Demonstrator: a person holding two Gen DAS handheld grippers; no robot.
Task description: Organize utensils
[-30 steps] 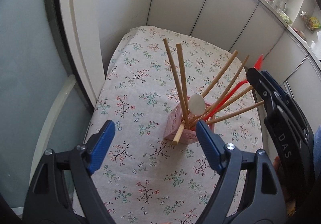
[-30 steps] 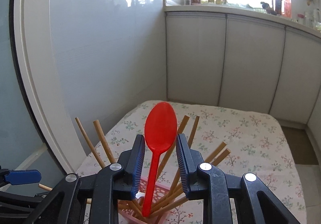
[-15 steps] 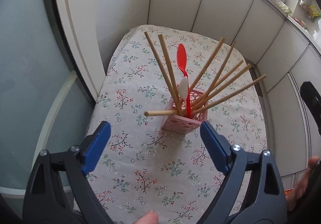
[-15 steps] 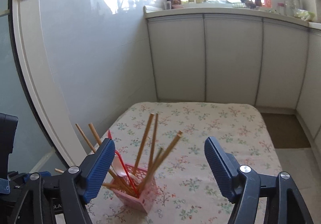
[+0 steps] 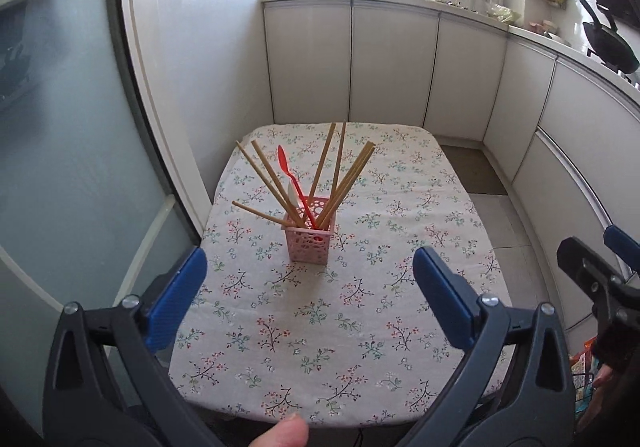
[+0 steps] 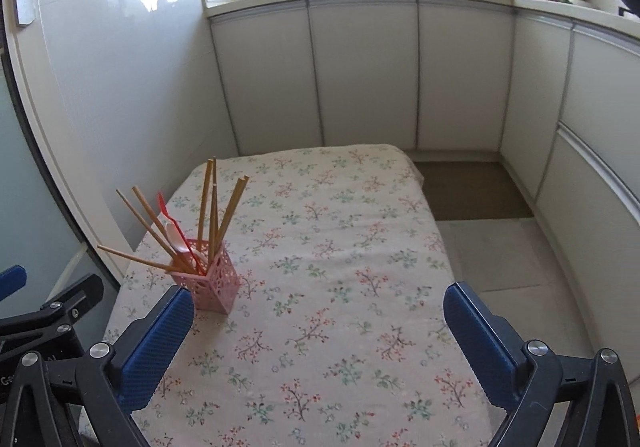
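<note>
The pink holder (image 5: pixel 309 243) stands upright on the table (image 5: pixel 360 327), which is covered with a flowered cloth. It sits nearer the table's wall-side edge than its floor-side edge, and about midway between the near and far edges. In it stand the wooden chopsticks (image 5: pixel 340 175), fanned outward, with one stick leaning low toward the wall side past the holder's rim. A red spoon (image 5: pixel 289 175) stands among them, bowl up, and a white spoon (image 6: pixel 175 233) rests just behind it.

The left gripper (image 5: pixel 310 299) hangs over the near part of the table, short of the holder; its jaws are opening wide, with only cloth showing between them. The right gripper (image 6: pixel 318 331) is beside the holder, toward the floor side and nearer the camera; its jaws are opening wide too and hold nothing. Its left pad (image 6: pixel 156 347) appears just in front of the holder's base, apart from it.

From the holder outward, the cloth is bare in every direction to the table's edges. Beyond the far edge stand cabinets (image 6: pixel 360 71); beyond the floor-side edge lie open floor (image 6: pixel 520 287) and a mat (image 6: pixel 472 191). A thumb tip (image 5: pixel 284 433) shows at the near edge.
</note>
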